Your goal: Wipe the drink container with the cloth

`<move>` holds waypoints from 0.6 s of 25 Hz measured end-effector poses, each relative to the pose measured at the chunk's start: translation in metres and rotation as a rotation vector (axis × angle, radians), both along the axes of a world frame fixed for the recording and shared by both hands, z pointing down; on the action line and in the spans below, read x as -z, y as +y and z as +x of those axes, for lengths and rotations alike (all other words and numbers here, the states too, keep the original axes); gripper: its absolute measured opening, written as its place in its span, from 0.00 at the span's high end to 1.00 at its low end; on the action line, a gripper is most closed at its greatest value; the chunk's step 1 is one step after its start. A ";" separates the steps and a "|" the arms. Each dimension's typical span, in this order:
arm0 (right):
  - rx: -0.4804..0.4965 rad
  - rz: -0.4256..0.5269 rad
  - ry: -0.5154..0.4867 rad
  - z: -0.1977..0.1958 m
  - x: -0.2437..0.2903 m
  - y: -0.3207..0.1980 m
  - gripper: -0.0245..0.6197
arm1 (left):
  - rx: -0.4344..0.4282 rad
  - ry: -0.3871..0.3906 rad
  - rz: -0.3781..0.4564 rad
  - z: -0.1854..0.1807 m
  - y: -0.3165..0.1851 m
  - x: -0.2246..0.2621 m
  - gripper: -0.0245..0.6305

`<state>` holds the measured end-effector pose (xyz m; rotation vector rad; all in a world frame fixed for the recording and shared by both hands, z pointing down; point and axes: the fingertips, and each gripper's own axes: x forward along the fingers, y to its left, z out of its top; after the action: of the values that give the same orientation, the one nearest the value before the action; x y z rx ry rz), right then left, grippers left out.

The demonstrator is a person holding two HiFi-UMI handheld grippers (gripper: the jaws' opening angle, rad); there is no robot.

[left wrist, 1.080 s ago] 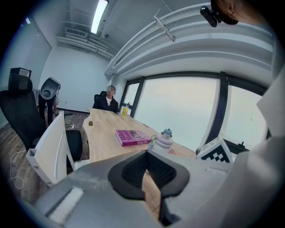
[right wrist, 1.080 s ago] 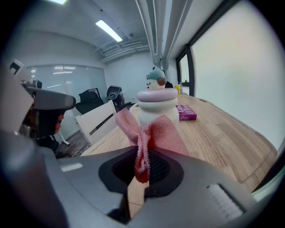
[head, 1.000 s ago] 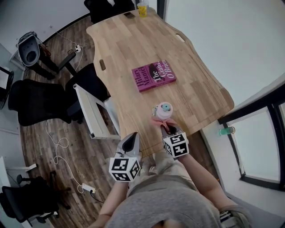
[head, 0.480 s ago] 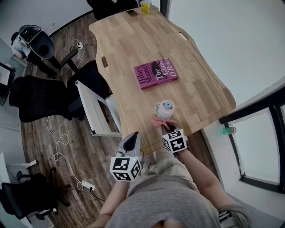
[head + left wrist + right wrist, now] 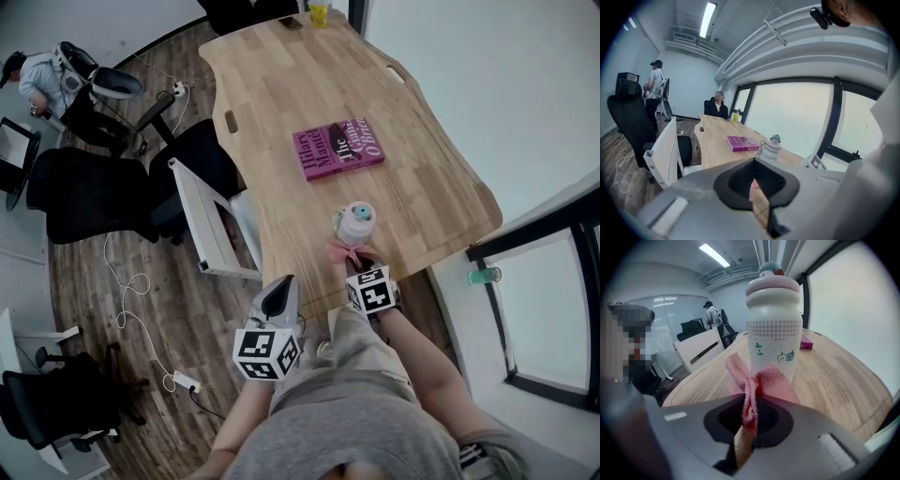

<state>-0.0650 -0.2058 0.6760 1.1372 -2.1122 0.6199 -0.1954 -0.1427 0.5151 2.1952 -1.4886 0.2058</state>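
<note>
Cloth (image 5: pixel 759 383), pink knit, bunched in right tongs (image 5: pixel 747 417), perhaps touching cylindrical bottle (image 5: pixel 774 333).

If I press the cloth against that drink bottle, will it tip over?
Probably tippy: the bottle stands tall and narrow on the wooden table, so a high push may topple or slide it. The cloth folds limply in the right gripper, so it's floppy and cushions little.

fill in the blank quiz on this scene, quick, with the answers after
The right gripper is shut on the pink ____. The drink container stands ____ on the table. Beyond it lies a magenta ____. The left gripper is shut and holds ____.
Missing: cloth; upright; book; nothing.
</note>
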 end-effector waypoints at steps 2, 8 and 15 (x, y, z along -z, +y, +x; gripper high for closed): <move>-0.002 0.007 0.001 0.000 0.002 0.005 0.92 | 0.002 -0.001 -0.002 -0.002 0.004 0.000 0.96; -0.005 0.046 -0.005 0.002 0.021 0.026 0.92 | -0.021 -0.001 0.005 0.000 0.013 0.003 0.96; -0.008 0.165 0.008 0.019 0.065 0.040 0.92 | -0.052 0.011 0.029 0.007 0.011 0.009 0.96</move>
<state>-0.0459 -0.1655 0.6110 1.2362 -2.1850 0.4497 -0.1879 -0.1314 0.5060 2.2562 -1.4376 0.1898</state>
